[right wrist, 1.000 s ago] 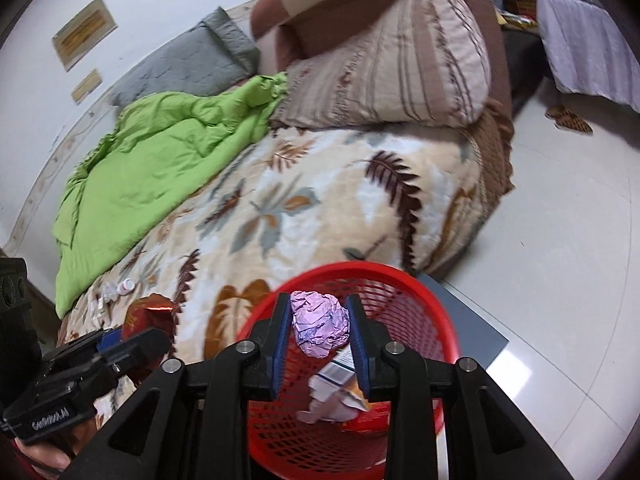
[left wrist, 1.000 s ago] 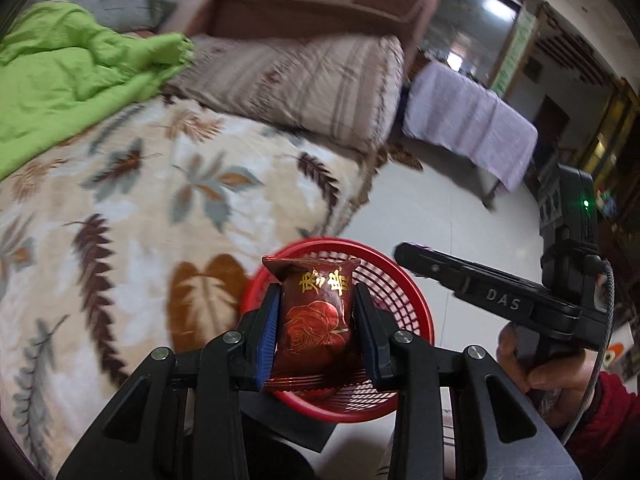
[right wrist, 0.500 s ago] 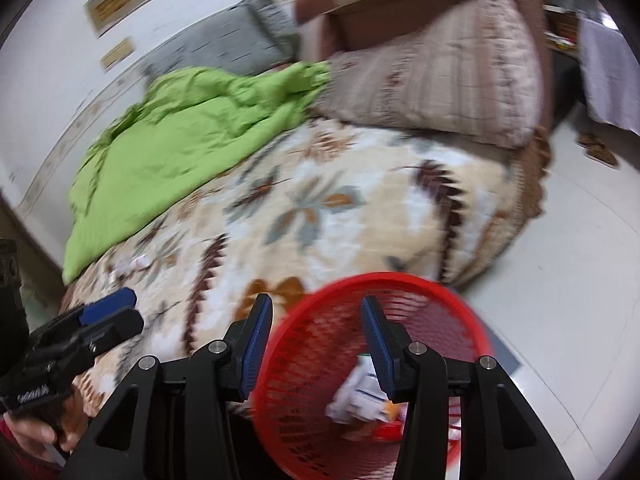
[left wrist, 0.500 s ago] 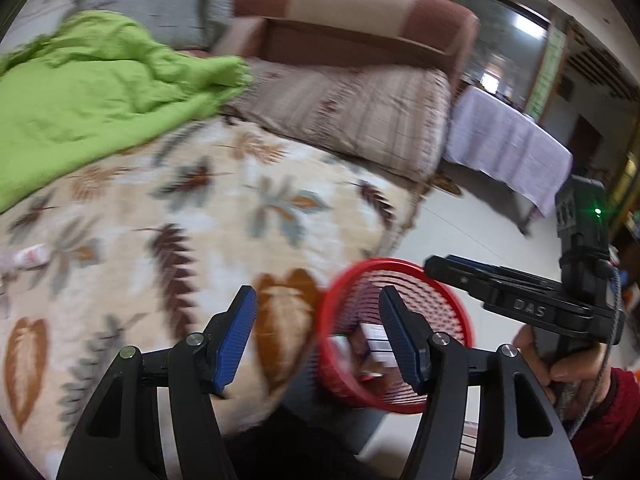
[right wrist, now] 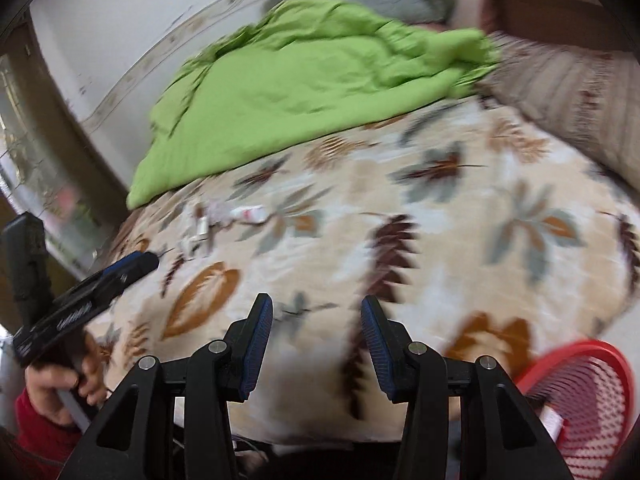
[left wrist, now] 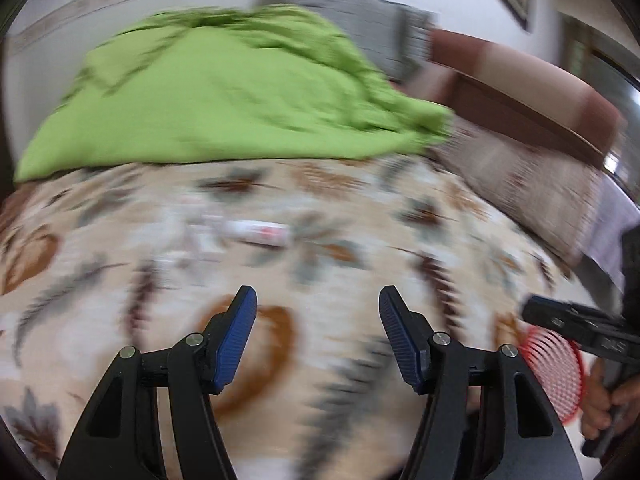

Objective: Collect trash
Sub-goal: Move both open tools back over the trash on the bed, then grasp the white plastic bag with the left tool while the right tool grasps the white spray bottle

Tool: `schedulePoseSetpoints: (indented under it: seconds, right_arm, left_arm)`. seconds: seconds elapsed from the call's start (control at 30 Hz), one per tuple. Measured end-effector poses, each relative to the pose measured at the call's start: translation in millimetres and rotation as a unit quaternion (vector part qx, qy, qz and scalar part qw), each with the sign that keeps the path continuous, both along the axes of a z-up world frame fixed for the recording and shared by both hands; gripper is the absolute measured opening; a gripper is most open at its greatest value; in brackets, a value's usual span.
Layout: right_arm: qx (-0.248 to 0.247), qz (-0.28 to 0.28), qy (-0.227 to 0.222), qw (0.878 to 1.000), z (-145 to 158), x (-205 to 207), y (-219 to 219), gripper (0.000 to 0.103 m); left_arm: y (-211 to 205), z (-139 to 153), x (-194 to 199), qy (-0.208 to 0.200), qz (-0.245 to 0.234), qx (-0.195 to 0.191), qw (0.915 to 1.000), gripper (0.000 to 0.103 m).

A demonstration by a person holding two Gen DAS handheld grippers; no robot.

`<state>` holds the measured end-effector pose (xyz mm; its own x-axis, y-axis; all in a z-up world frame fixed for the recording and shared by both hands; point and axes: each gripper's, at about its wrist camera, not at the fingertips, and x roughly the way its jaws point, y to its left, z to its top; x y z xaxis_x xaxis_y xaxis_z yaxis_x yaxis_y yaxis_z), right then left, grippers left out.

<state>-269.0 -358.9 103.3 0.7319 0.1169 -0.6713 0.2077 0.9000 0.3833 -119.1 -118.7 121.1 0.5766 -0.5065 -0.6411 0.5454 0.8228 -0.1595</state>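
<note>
Plastic and paper, by the look of them: the remaining scraps (right wrist: 208,228) lie in a loose cluster on the leaf-patterned blanket (right wrist: 400,208), toward the bed's far left edge in the right wrist view, just below the hem of the green quilt (right wrist: 312,76). A small white tube-like piece with red print (left wrist: 262,232) lies at the cluster's right end (motion blur hides what it is). I judge all of these light and easily crushed, the wrappers likely slick, so a pinch across the middle of each piece should hold better than a grab at a loose end.

Both the left gripper (left wrist: 318,336) and the right gripper (right wrist: 316,344) stand with jaws apart and nothing between them, over the blanket's near edge and well short of the scraps.

Plush and soft, the blanket will probably give under the fingertips, so thin pieces may sink into the pile. The red mesh basket (right wrist: 592,396) stands off the bed's near right corner, a carton showing through its wall. A striped pillow (right wrist: 580,92) lies along the bed's right end.
</note>
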Motion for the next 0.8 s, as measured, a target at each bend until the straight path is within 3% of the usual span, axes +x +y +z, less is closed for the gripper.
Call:
schedulePoseSetpoints:
  seconds: [0.1,0.2,0.37,0.6,0.67,0.8]
  right_arm:
    - [0.004,0.027,0.007,1.000,-4,33,16,0.050]
    - [0.009,0.052,0.013,0.999,-9,67,29,0.050]
    - [0.017,0.079,0.024,0.996,-18,121,37,0.050]
    - [0.005,0.116,0.033,0.993,-26,188,42,0.050]
    - [0.002,0.128,0.034,0.991,-28,206,44,0.050]
    - [-0.021,0.152,0.038,0.987,-34,246,51,0.050]
  left_arm:
    - [31,-10,45,0.001,0.051,0.011,0.9986,0.062]
    - [47,-27,88,0.017,0.068,0.022,0.9973,0.062]
    - [47,-65,150,0.053,0.059,0.042,0.9960,0.062]
    - [32,-101,189,0.075,0.036,0.057,0.9949,0.062]
    - [34,-104,196,0.078,0.045,0.041,0.9951,0.048]
    - [43,-103,195,0.078,0.067,0.028,0.9943,0.040]
